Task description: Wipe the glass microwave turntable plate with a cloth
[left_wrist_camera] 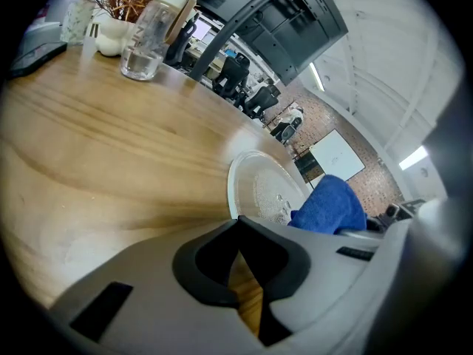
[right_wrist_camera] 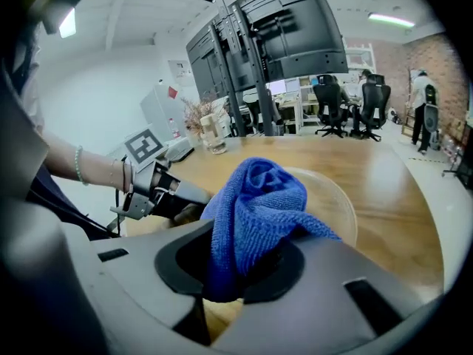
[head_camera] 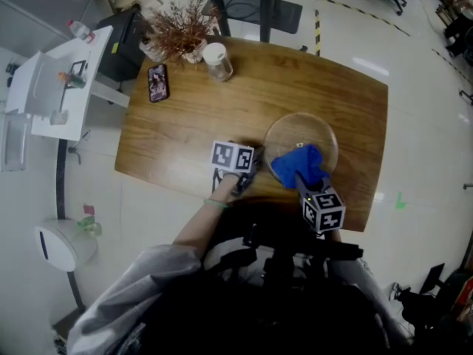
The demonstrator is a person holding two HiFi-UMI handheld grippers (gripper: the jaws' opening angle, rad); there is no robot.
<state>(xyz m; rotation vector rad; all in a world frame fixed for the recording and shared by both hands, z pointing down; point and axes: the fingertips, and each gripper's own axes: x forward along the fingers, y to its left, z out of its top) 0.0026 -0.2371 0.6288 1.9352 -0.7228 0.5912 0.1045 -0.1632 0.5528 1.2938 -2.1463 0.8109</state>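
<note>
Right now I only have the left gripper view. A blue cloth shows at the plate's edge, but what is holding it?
Observer: The right gripper is shut on the blue cloth. The right gripper view shows the cloth bunched between its jaws.
Operator: Which part of the plate is the cloth over?
Observer: In the head view it overlaps the near rim of the glass plate, on the side towards the person.
Operator: Where is the left gripper relative to the plate?
Observer: The left gripper is close beside the plate's left rim. I cannot tell whether it touches the rim.
</note>
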